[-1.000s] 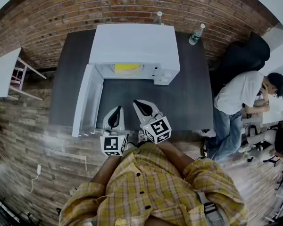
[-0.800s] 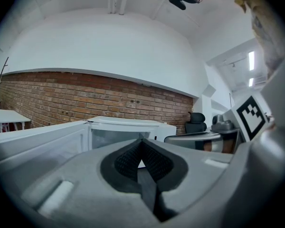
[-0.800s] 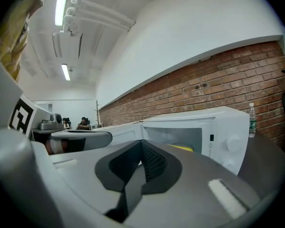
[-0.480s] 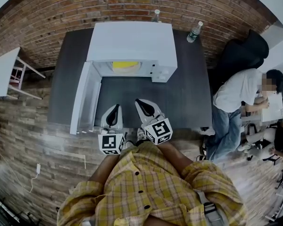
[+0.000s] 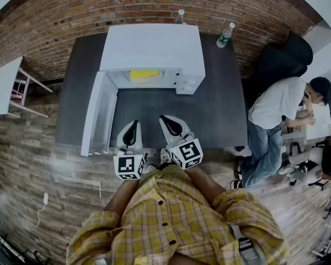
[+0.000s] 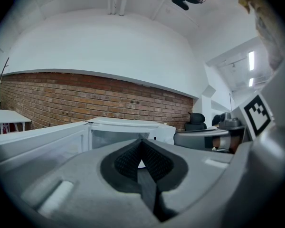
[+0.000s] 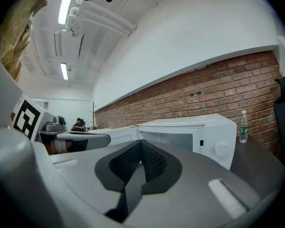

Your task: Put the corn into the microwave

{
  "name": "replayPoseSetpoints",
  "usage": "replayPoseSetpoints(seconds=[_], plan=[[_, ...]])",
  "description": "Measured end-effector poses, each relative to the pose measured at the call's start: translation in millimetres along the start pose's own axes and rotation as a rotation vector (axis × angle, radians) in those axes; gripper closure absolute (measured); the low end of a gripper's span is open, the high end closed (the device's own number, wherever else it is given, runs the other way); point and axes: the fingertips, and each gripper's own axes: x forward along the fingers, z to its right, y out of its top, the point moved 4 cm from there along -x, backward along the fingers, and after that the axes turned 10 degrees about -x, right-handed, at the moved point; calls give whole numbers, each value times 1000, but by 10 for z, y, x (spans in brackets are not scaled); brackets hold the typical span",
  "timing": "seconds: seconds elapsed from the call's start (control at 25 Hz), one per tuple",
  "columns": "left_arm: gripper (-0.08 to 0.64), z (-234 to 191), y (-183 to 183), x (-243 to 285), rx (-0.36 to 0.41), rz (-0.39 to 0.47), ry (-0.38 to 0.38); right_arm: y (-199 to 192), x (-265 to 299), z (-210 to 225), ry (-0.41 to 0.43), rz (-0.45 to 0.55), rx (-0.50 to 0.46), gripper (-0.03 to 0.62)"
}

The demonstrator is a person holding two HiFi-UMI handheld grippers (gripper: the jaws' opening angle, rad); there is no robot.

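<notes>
A white microwave (image 5: 151, 51) stands at the back of the dark table (image 5: 223, 115), its door (image 5: 96, 112) swung open to the left. Something yellow, the corn as far as I can tell, (image 5: 145, 75) lies inside the cavity. Both grippers hover over the table's front edge, pointing at the microwave and apart from it. My left gripper (image 5: 133, 125) is shut with nothing in it, just right of the open door. My right gripper (image 5: 167, 118) beside it is shut and holds nothing. The left gripper view shows closed pads (image 6: 141, 141) before the microwave (image 6: 128, 127); the right gripper view likewise (image 7: 141, 144).
Two water bottles (image 5: 225, 35) (image 5: 180, 17) stand behind the microwave by the brick wall. A person (image 5: 281, 109) sits to the right of the table near a black chair (image 5: 281, 59). A small white table (image 5: 3, 84) stands at the left.
The right gripper has drifted slightly to the right, still shut. The left gripper has stayed where it was. The head view has shifted a little.
</notes>
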Motion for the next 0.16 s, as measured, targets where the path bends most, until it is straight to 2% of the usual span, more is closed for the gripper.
replayPoseSetpoints(seconds=[0.16], plan=[[563,25,-23,-22,-2,0,2,-10,-51,26,-10,2,5,589]])
